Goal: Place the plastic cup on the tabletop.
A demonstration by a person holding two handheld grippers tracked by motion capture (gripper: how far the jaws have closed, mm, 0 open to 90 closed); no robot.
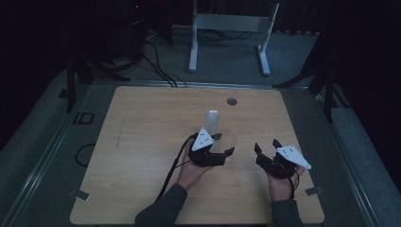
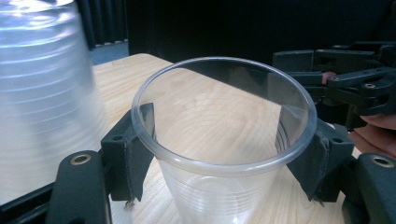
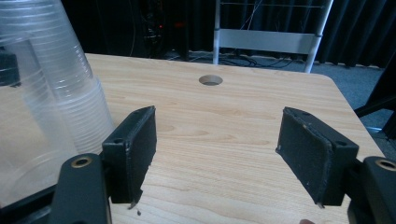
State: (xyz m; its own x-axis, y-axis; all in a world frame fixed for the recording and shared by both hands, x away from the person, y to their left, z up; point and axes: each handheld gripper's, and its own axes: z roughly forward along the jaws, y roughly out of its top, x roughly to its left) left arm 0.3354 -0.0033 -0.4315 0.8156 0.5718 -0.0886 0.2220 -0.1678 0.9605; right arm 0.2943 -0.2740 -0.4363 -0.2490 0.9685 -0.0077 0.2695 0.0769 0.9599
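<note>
A clear plastic cup (image 2: 219,196) stands upright, mouth up, between the jaws of my left gripper (image 2: 223,149), whose pads press on its wall just under the rim. From above, that gripper (image 1: 225,145) and the cup (image 1: 228,142) sit near the table's middle. Just behind them stands an upside-down stack of clear cups (image 1: 213,120), which is also at the left of both gripper views (image 2: 42,102) (image 3: 56,79). My right gripper (image 1: 267,147) rests to the right, its jaws wide apart with only bare wood between them (image 3: 217,154).
The wooden table (image 1: 142,142) has a round cable hole (image 1: 231,101) near its far edge. A white metal frame (image 1: 227,23) stands on the floor behind, with cables beside it. Dark curtains surround the area.
</note>
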